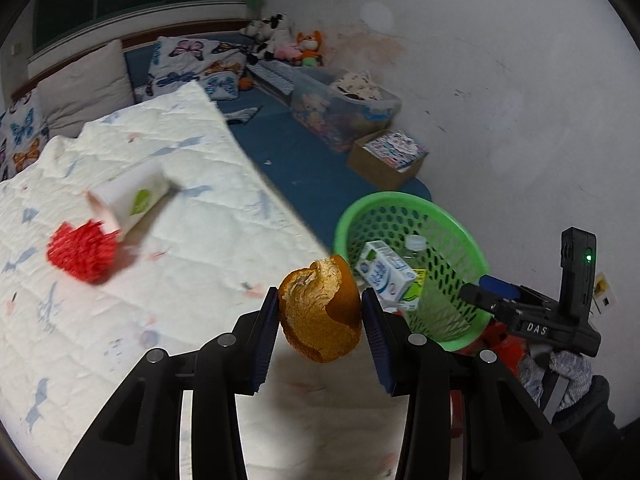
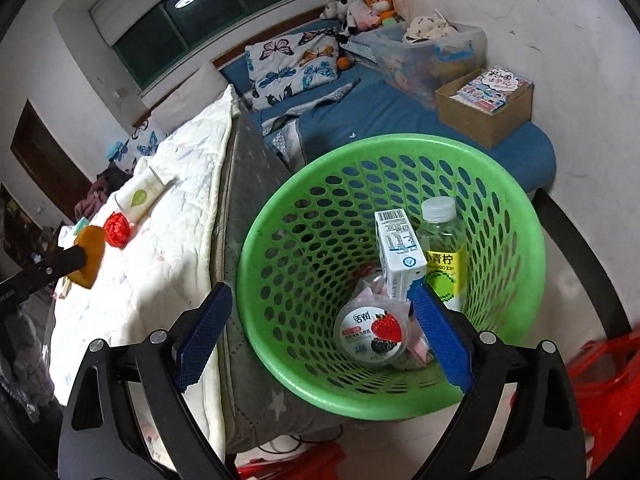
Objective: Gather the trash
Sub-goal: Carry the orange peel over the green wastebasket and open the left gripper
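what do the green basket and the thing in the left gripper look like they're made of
The basket looks like moulded plastic: uniform bright green, slightly glossy, with regular punched holes. The left gripper holds what seems to be orange peel: smooth orange skin outside, rough pale pith inside, curled and torn at the edge.

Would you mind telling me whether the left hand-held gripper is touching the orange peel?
Touching: the left wrist view shows the left hand-held gripper with both blue pads pressed against the sides of the orange peel, holding it above the quilt.
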A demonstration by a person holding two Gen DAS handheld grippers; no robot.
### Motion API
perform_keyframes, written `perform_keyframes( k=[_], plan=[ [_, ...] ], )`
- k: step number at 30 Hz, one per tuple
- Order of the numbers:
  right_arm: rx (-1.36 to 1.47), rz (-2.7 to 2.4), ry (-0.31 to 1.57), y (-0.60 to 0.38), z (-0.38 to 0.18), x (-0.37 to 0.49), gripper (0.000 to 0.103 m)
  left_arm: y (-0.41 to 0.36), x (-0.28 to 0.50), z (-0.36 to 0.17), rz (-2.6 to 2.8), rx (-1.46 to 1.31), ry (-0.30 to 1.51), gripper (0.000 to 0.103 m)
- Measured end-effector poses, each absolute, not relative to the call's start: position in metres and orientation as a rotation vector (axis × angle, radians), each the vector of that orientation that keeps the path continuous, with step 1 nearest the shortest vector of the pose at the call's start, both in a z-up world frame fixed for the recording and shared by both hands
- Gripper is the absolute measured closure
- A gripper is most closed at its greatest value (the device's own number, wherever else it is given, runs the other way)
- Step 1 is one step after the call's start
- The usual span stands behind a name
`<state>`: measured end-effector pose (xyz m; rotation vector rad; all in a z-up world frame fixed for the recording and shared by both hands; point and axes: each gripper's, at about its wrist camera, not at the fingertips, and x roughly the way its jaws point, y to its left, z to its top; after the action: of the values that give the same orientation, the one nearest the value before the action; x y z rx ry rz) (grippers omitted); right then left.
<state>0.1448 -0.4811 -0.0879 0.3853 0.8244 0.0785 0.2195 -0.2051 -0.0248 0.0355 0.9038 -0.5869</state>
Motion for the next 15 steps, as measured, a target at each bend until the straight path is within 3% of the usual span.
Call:
perform_keyframes(
  k=[15],
  plan=[
    [0.379, 0.06, 0.822, -0.49, -0.086, 0.115, 0.011, -0.3, 0.236, -0.049, -0.688, 0.145, 0.964, 0.062]
  ],
)
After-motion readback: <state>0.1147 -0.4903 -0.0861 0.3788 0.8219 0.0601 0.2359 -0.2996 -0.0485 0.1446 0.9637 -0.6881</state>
